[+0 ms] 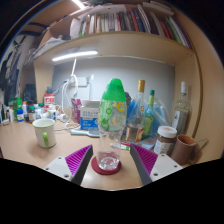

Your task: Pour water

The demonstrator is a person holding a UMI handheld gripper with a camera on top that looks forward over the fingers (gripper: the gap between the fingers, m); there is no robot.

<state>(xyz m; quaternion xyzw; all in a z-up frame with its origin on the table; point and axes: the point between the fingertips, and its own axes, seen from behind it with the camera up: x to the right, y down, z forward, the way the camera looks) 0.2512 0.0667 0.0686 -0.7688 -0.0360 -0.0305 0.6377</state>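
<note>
A clear empty-looking glass [107, 156] stands on a round red coaster [107, 168] on the wooden desk [30, 152]. My gripper [111, 151] is open, and the glass stands between the fingers with a gap at each side. The magenta pads [76, 158] show left and right of the coaster. Just beyond the glass stands a clear plastic water bottle [113, 110] with a large green top, upright and not held.
A white mug with green print [44, 132] stands at the left. A lidded jar [166, 138] and a brown mug [187, 148] stand at the right, with taller bottles [150, 110] behind. A bookshelf [120, 22] hangs above the cluttered back of the desk.
</note>
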